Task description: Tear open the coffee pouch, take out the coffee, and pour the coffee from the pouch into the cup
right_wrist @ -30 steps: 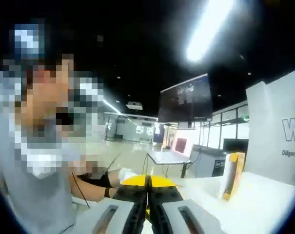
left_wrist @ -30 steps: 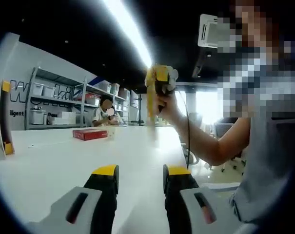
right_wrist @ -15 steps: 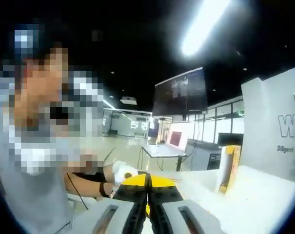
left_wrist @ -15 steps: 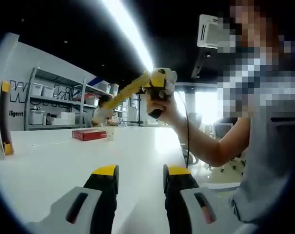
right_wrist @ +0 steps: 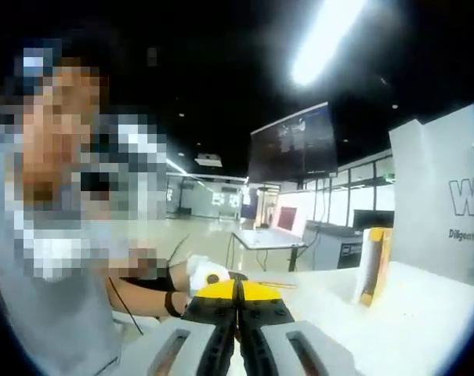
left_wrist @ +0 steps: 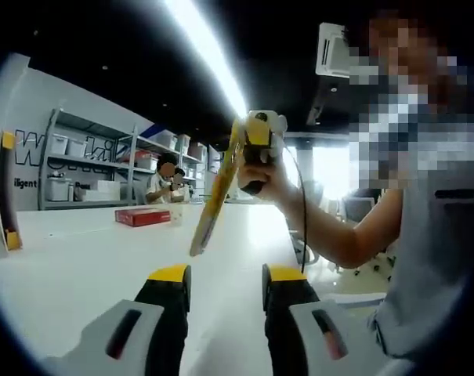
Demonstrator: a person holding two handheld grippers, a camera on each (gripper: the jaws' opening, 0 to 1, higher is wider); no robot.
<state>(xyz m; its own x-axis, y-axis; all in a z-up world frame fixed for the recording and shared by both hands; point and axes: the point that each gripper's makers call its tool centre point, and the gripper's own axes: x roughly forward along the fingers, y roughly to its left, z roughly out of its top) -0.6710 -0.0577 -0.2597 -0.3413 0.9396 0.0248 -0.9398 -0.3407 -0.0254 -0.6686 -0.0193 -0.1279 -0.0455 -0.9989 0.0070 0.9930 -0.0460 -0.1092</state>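
1. Between the parted jaws of the left gripper, low in the left gripper view, nothing is held; they hang over the bare white counter.
2. Just ahead of and above those jaws, the right gripper is held up by a hand, and a long yellow coffee pouch hangs from it, slanting down toward the counter.
3. In the right gripper view its own jaws are pressed together with a sliver of yellow at their base; judging by both views, they are clamped on the pouch's upper end.
4. The pouch looks light, thin and limp, a stick sachet likely to swing and flex freely. For tearing, the left jaws would best pinch the top edge right beside the right jaws, where the film is tautest; a lower hold risks squeezing the contents.
5. Far beyond the left jaws lie a red box, shelving and seated people.
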